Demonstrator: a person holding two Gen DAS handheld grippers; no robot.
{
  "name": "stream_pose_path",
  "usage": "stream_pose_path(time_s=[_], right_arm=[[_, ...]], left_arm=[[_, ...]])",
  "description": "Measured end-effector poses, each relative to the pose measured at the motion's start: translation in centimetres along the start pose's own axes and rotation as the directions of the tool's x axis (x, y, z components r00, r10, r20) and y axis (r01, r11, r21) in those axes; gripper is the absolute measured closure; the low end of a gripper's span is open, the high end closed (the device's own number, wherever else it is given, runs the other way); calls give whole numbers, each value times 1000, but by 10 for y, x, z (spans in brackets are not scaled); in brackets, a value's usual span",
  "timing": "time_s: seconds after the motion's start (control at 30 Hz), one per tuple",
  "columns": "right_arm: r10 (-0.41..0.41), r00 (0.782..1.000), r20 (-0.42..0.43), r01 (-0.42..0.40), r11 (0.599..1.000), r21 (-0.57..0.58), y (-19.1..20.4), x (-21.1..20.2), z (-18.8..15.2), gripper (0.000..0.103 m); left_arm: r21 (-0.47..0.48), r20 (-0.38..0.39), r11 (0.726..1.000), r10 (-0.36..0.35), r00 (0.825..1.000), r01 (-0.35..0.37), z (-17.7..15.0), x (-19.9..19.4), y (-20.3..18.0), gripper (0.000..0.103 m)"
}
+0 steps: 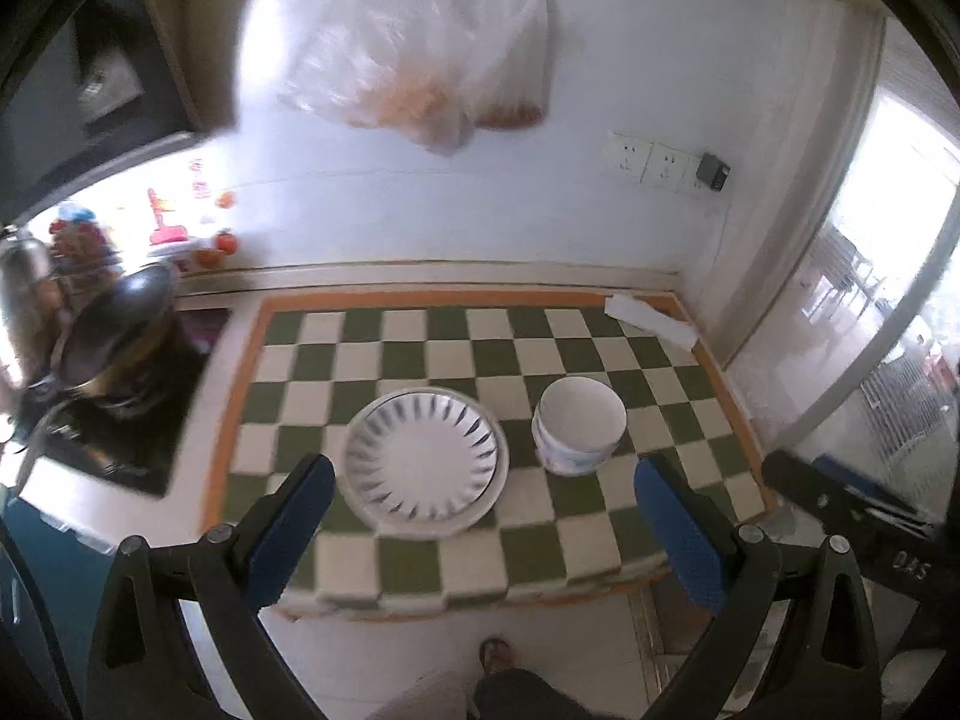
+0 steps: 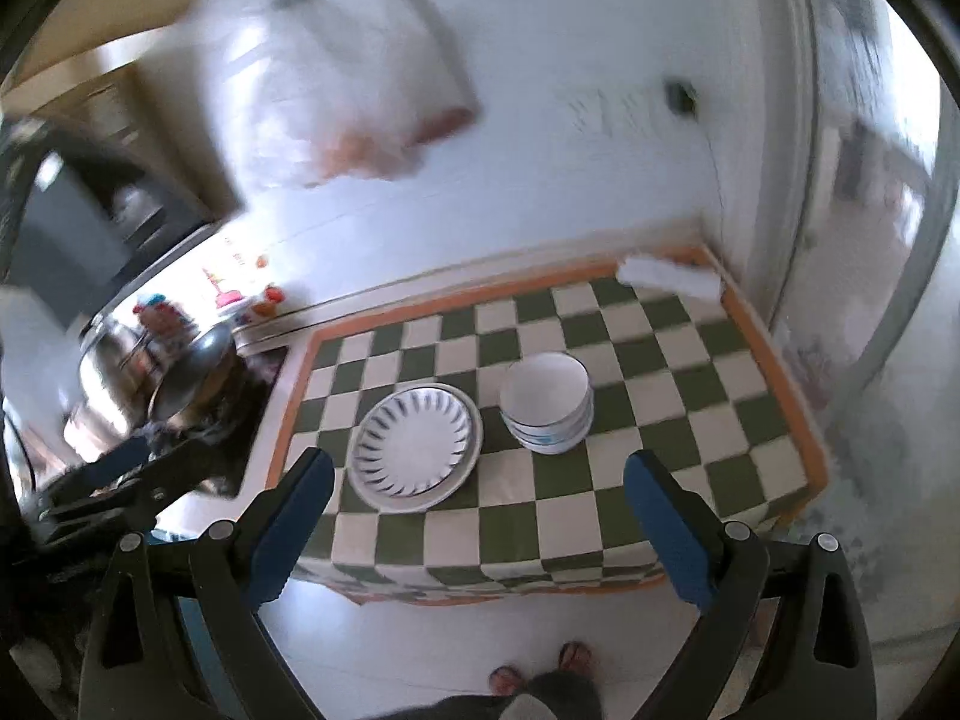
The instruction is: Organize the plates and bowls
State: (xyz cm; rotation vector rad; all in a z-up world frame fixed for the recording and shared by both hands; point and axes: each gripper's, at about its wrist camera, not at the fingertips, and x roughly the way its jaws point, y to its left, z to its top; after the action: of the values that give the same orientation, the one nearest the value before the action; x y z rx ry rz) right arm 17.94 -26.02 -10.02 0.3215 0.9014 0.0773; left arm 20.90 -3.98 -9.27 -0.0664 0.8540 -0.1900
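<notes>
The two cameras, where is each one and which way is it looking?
Left wrist: sits on the left gripper, looking down at the checked table; its open blue fingers, the right gripper and a foot show.
Right wrist: sits on the right gripper, facing the same table; open fingers, both feet show.
Shared: plates, stacked bowls, pot.

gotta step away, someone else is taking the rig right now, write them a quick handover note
Left gripper: open, holding nothing, raised in front of the counter.
Right gripper: open, holding nothing, also raised.
Plates: stacked on the checkered mat, left of the bowls.
Bowls: nested in one stack, apart from the plates.
Done: both stacks look sorted by type.
Left: probably nothing beyond checking the stacks sit straight.
</notes>
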Motion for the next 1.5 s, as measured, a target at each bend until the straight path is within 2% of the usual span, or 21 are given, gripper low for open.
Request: stream_pose_path(time_s=[0.07, 0.1, 0.17, 0.23, 0.27, 0.37, 0.47, 0.53, 0.57, 0.63, 0.7, 0.77, 0.8, 0.9, 0.97, 1.0, 1.03, 1.13, 1.2, 1.33, 1.5], right_arm=[[22, 997, -78, -17, 998, 59, -25, 46, 12, 4], [21, 993, -120, -12, 997, 76, -37, 71, 19, 4], [34, 981, -189, -12, 993, 118, -59, 116, 28, 4], [58, 962, -267, -14, 987, 161, -85, 169, 36, 5], [66, 953, -296, -15, 985, 172, -94, 189, 39, 6], [104, 909, -404, -16, 976, 216, -124, 255, 44, 9], [129, 872, -472, -20, 973, 229, -144, 300, 47, 10], [156, 848, -507, -31, 968, 247, -155, 326, 47, 10], [173, 836, -520, -39, 965, 258, -159, 336, 47, 10], [205, 813, -545, -50, 957, 285, -167, 354, 46, 11], [246, 787, -566, -71, 947, 312, -172, 370, 43, 13], [268, 764, -587, -81, 943, 324, -176, 385, 40, 14], [281, 752, -597, -90, 940, 329, -177, 391, 39, 14], [305, 723, -620, -103, 935, 340, -178, 407, 36, 19], [347, 696, -629, -127, 921, 368, -177, 418, 31, 32], [372, 684, -628, -142, 912, 386, -176, 421, 29, 37], [375, 681, -629, -141, 910, 389, -175, 424, 28, 47], [374, 689, -620, -151, 912, 382, -172, 426, 28, 47], [382, 697, -607, -160, 908, 387, -172, 426, 26, 48], [385, 685, -619, -153, 906, 395, -164, 428, 24, 48], [389, 697, -602, -151, 901, 407, -151, 423, 29, 47]], left_arm=[[0, -93, 1000, 0, 996, 0, 14, 53, -7, 1], [3, -151, 1000, -18, 988, 18, 21, 90, -11, 1], [10, -230, 1000, 1, 973, 1, 29, 138, -16, 1], [16, -338, 1000, 7, 941, -2, 36, 196, -21, 1], [5, -396, 1000, 4, 918, -2, 39, 225, -22, 1], [-45, -493, 999, -31, 869, 10, 42, 281, -22, 1], [-77, -577, 996, -80, 813, 43, 42, 330, -26, 5], [-84, -610, 994, -102, 786, 64, 39, 351, -29, 10], [-83, -637, 994, -104, 764, 66, 37, 364, -31, 14], [-95, -666, 991, -134, 734, 95, 33, 379, -35, 20], [-106, -703, 987, -158, 693, 118, 27, 395, -40, 32], [-97, -721, 987, -161, 674, 132, 23, 405, -45, 40], [-113, -722, 981, -190, 665, 158, 21, 408, -47, 41], [-151, -715, 969, -243, 656, 194, 22, 412, -50, 46], [-198, -710, 954, -298, 638, 225, 20, 410, -51, 52], [-195, -705, 956, -292, 646, 220, 20, 408, -52, 52], [-192, -703, 957, -289, 650, 218, 20, 406, -52, 52], [-204, -695, 956, -292, 657, 209, 18, 402, -49, 52], [-216, -695, 955, -295, 655, 202, 18, 400, -47, 52], [-206, -690, 957, -289, 664, 202, 21, 397, -46, 52], [-195, -683, 958, -285, 672, 209, 29, 393, -42, 52]])
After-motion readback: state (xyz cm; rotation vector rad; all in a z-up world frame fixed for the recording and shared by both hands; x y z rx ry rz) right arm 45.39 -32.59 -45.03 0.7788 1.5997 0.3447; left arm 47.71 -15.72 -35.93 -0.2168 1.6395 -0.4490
